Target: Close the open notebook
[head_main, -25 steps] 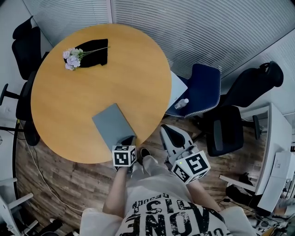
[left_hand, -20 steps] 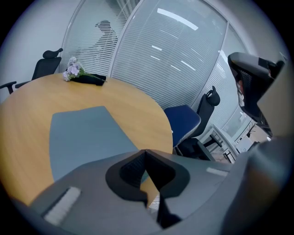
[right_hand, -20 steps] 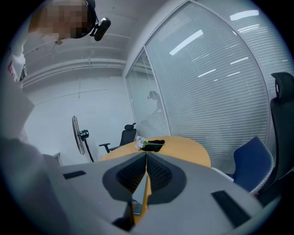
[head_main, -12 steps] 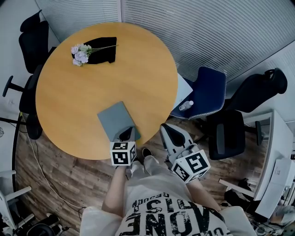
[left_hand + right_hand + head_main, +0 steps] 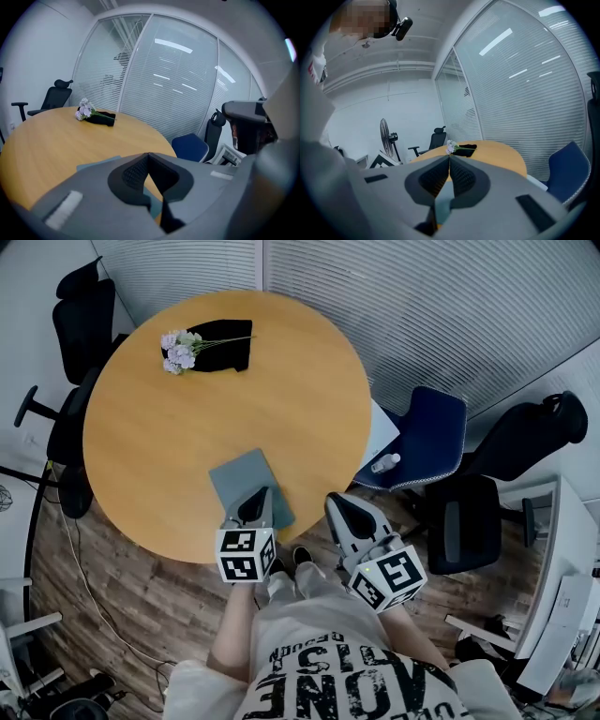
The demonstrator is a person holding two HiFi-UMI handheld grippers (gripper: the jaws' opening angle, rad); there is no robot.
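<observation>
**Tool state.** The left tool (image 5: 252,506) (image 5: 149,157) has its jaws pressed together with nothing between them. The right tool (image 5: 337,506) (image 5: 449,159) is likewise pressed together and empty.

**Position of the work.** The notebook (image 5: 246,480) (image 5: 97,162) lies flat on the round bench (image 5: 169,437), close to the edge nearest the person. It shows one plain grey-blue cover and no spread pages, so it appears to be closed.

**Governing relation.** The notebook lies directly ahead of and below the left tool, whose tip hangs over the near end of the cover. Judging by the left gripper view, the tip is clear of the cover.
- The notebook's long axis runs roughly along the left tool's pointing line, slanting a little to that tool's left.
- The right tool sits off the bench edge, to the right of the notebook. The left tool is the nearer one.

**Markings.**
- No writing can be read on the cover.
- The cubes on both tools carry only black-and-white square patterns.
- The person's shirt (image 5: 347,681) bears large block lettering, seen upside down and broken by folds, so it cannot be read whole.
</observation>
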